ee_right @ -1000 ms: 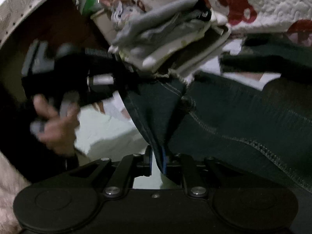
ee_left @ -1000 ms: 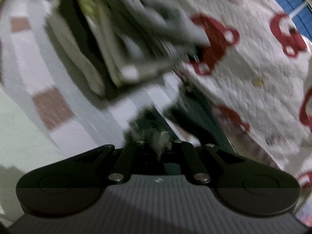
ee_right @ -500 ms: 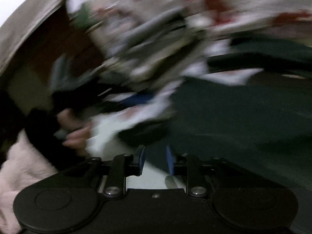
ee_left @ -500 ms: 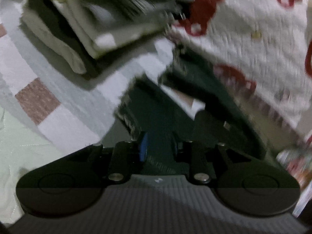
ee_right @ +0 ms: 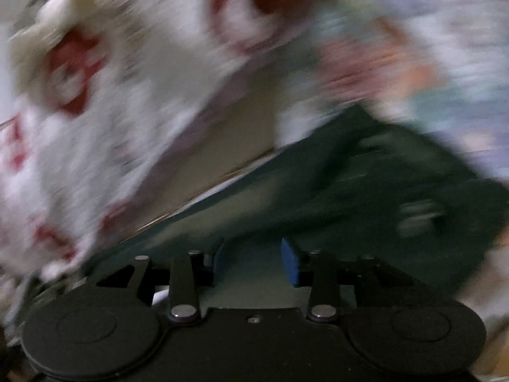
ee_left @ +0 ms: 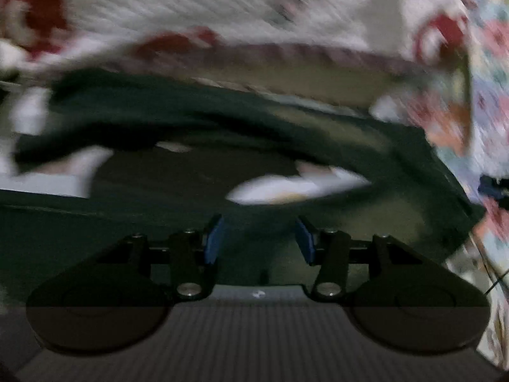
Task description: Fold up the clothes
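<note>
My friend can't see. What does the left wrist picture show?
The left gripper has its blue-padded jaws open above a dark green denim garment lying spread out. Behind it sits a white quilted blanket with red shapes. The picture is blurry.

Two wrist fisheyes, both low over dark cloth, both motion-blurred.

Left wrist view looks forward along its own tongs [ee_left: 258, 238], blue pads parted at bottom centre, lens close above the dark green garment [ee_left: 191, 121], which fills the middle band; white quilt with red print [ee_left: 222, 6] across the top, floral fabric [ee_left: 486, 63] at the right edge. Right wrist view looks along its tongs [ee_right: 256, 262], pads also apart, horizon tilted; same garment [ee_right: 381, 184] at centre right, same quilt [ee_right: 127, 102] upper left, floral fabric [ee_right: 429, 47] upper right. Both views share garment, quilt edge and floral fabric.
</note>
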